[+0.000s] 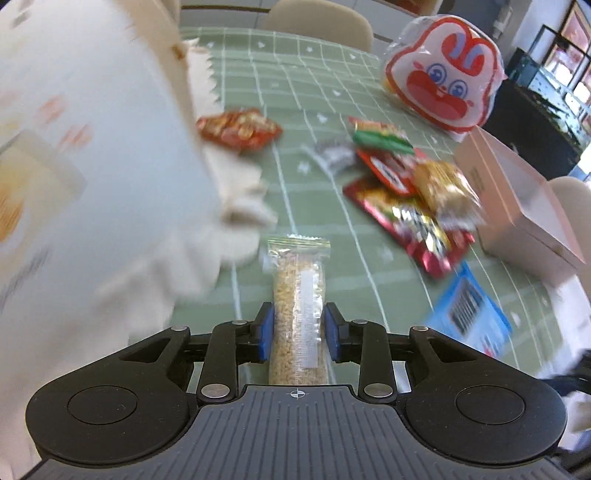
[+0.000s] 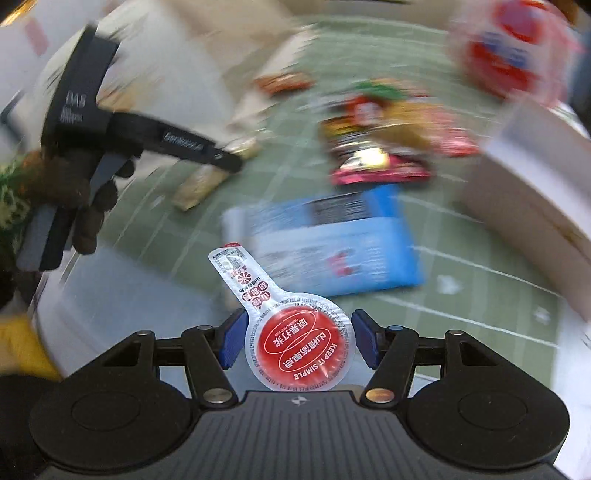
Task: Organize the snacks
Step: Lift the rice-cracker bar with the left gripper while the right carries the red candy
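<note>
In the left wrist view my left gripper (image 1: pixel 299 314) is shut on a grain bar (image 1: pixel 297 280) in a clear wrapper, which sticks out forward between the blue pads over the green checked tablecloth (image 1: pixel 332 92). My right gripper (image 2: pixel 299 325) is shut on a round red sealed cup (image 2: pixel 299 350) with a long printed tab. A loose pile of red and yellow snack packets (image 1: pixel 406 195) lies to the right, and a single red packet (image 1: pixel 238 129) lies further back. The right wrist view shows the left gripper (image 2: pixel 225 160), held by a gloved hand (image 2: pixel 77 199).
A large white bag (image 1: pixel 92 147), blurred, fills the left side. A rabbit-face bag (image 1: pixel 443 77) stands at the back right beside an open pinkish box (image 1: pixel 517 206). A blue packet (image 1: pixel 469 306) lies in front of the box. A beige chair back (image 1: pixel 317 22) is behind the table.
</note>
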Available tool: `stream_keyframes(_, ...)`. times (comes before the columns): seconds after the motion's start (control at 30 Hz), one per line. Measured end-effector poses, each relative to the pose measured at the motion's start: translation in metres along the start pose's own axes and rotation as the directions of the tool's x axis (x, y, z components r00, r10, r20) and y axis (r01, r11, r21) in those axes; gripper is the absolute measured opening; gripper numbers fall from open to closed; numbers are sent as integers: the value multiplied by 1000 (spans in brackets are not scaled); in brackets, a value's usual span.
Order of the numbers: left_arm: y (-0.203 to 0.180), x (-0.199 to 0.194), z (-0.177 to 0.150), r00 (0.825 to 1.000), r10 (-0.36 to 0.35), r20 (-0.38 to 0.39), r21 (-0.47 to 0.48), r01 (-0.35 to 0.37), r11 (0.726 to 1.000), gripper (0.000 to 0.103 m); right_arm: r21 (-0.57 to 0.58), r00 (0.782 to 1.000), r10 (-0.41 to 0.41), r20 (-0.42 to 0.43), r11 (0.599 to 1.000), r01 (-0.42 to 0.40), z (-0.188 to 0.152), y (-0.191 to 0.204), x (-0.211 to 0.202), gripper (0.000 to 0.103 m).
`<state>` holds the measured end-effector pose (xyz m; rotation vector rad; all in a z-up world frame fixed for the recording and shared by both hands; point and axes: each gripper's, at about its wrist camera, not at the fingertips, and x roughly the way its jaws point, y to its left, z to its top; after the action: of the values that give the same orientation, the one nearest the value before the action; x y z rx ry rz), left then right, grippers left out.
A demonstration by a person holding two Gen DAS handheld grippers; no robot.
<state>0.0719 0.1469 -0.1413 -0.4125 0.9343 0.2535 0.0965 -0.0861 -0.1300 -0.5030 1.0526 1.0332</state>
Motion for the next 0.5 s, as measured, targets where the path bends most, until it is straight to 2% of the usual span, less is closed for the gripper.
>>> stream_keyframes(0.07, 2, -10, -15, 1000, -11, -12, -31, 11, 999, 33, -50, 999, 10, -39, 999, -12, 0, 9, 7, 62)
stream_keyframes(0.1, 3, -14, -21, 1000, -20, -20, -41, 20, 999, 33, -75, 999, -8, -49, 997, 5, 0, 11, 9, 64)
stream_keyframes(0.13, 2, -16, -27, 999, -26, -19, -46, 25, 999, 33, -100, 998, -33, -57, 995, 27, 0, 12, 9, 72)
stream_keyframes(0.23, 2, -22, -37, 999, -36, -18, -74, 35, 997, 33, -147, 992, -118, -52, 983, 109, -2, 3, 2, 77)
stream_keyframes(0.33, -3, -24, -43, 999, -48, -24, -75, 46, 996, 33, -187, 970, -242, -24, 954, 234, -8, -16, -5, 77)
stream_keyframes(0.4, -7, -25, -46, 998, -53, -27, -66, 51, 996, 33, -199, 942, -335, 0, 923, 328, -14, -27, -10, 77)
stream_keyframes(0.43, -9, -25, -47, 998, -55, -29, -61, 53, 997, 33, -182, 938, -348, -1, 922, 342, -17, -30, -14, 77)
stream_keyframes(0.5, -14, -25, -49, 998, -51, -32, -51, 50, 997, 33, -103, 961, -277, 3, 956, 276, -20, -34, -25, 77)
